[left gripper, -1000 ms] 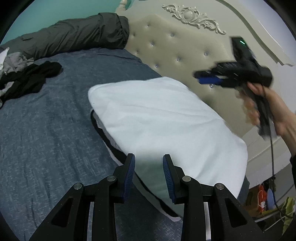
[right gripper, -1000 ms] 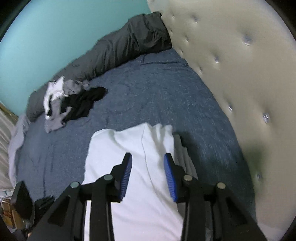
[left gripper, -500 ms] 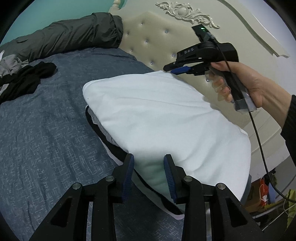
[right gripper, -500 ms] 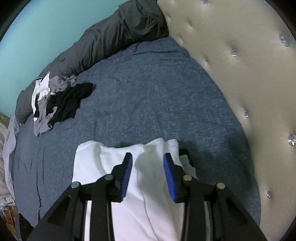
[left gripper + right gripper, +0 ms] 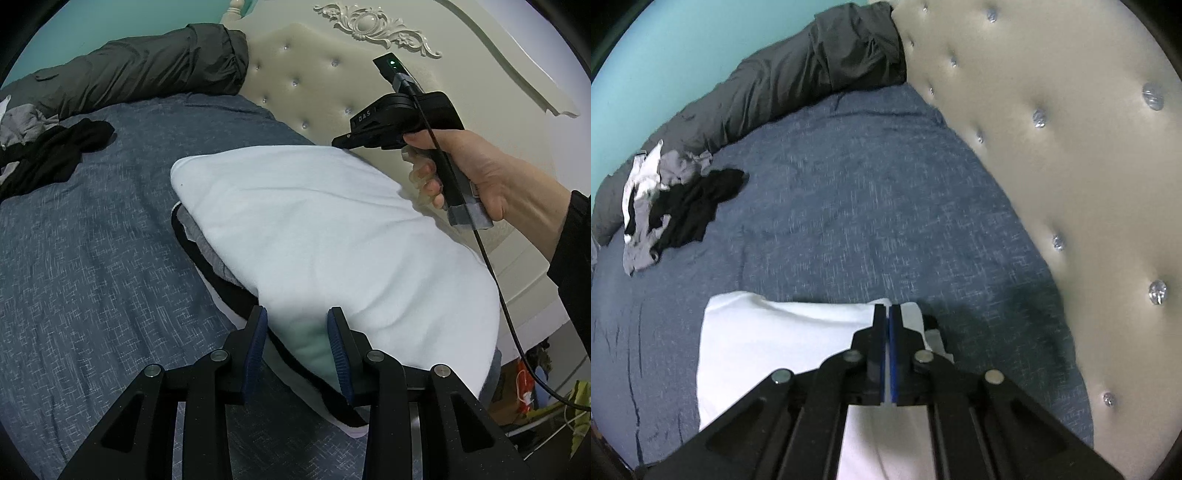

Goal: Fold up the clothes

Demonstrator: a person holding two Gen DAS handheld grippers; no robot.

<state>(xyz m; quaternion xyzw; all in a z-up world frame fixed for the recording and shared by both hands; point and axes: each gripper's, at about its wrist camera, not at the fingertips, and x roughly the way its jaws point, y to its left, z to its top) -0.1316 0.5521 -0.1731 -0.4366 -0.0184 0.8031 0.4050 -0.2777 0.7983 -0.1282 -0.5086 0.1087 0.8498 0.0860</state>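
Where parted before — right tongs (image 5: 888,354) now pinched on white garment (image 5: 768,339).

Home bedroom: bed w/ blue cover (image 5: 871,192), tufted headboard (image 5: 1071,155), strewn clothes (image 5: 676,206)

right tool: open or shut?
Shut: the right tool has its blue pads pressed together at the far edge of the white garment, seemingly pinching it.
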